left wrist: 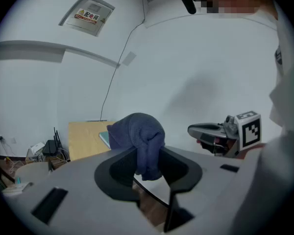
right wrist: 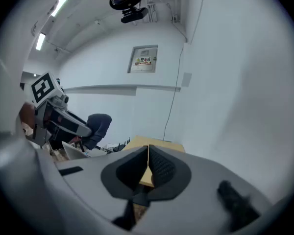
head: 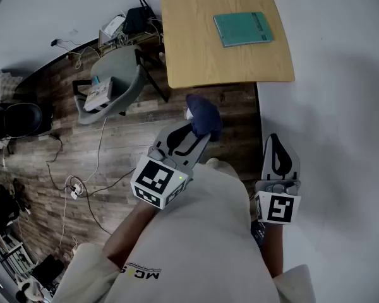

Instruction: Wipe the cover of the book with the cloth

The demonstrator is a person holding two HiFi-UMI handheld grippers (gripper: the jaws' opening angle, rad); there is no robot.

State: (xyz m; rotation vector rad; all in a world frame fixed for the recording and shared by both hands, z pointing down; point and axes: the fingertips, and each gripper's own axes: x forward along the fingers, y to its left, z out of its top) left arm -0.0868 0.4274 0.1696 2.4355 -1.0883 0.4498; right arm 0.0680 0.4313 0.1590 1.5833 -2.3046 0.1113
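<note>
A teal book (head: 243, 28) lies flat on a small wooden table (head: 196, 49) well ahead of me, and shows in the left gripper view as a thin edge (left wrist: 104, 138) behind the cloth. My left gripper (head: 200, 126) is shut on a dark blue cloth (head: 204, 115), which bunches up over the jaw tips (left wrist: 139, 140). It hangs over the wooden floor, short of the table's near edge. My right gripper (head: 277, 145) is held near the white wall, its jaws pressed together with nothing between them (right wrist: 147, 161).
A grey chair (head: 117, 84) with a box on its seat stands left of the table. Cables and a router (head: 138, 19) lie on the wooden floor (head: 82, 163). A white wall (head: 341, 106) runs along the right side.
</note>
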